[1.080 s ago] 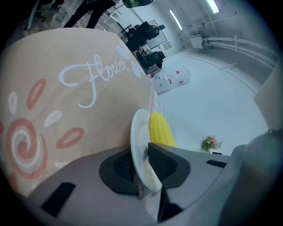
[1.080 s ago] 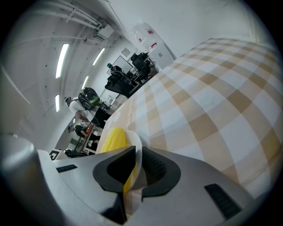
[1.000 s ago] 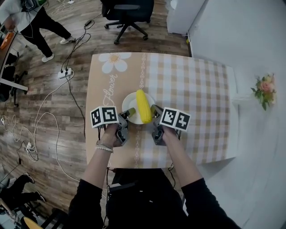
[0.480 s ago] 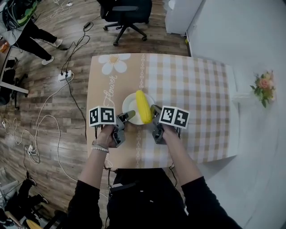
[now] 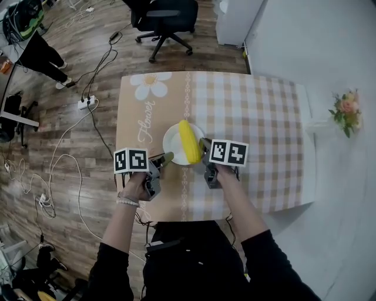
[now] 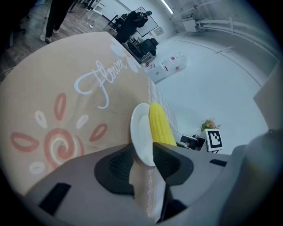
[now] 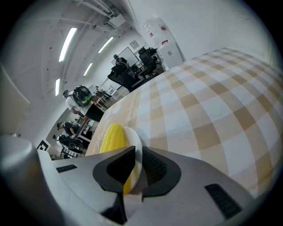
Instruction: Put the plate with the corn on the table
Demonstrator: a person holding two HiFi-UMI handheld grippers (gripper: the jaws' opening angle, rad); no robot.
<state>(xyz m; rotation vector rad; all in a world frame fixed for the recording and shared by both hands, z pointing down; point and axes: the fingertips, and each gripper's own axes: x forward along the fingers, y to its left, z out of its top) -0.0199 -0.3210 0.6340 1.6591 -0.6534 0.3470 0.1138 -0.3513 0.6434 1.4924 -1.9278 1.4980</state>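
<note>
A white plate (image 5: 174, 141) with a yellow corn cob (image 5: 188, 141) lies flat on the beige and checked table (image 5: 252, 106). My left gripper (image 5: 164, 159) is open at the plate's near-left rim. In the left gripper view the plate (image 6: 140, 132) and corn (image 6: 160, 126) stand just ahead of my left gripper (image 6: 142, 161), with the rim between the spread pads and a gap on each side. My right gripper (image 5: 203, 144) is at the plate's right rim. In the right gripper view my right gripper (image 7: 138, 170) is shut on the plate (image 7: 132, 136), beside the corn (image 7: 112, 137).
The table's near edge runs just under my hands. A black office chair (image 5: 167, 14) stands beyond the far edge. Cables and a power strip (image 5: 87, 101) lie on the wood floor at the left, where a person (image 5: 32, 41) stands. Flowers (image 5: 346, 111) sit at the right wall.
My left gripper has opened, let go of the plate's rim and drawn back a little toward the near left. The right gripper and the plate have stayed in place.
</note>
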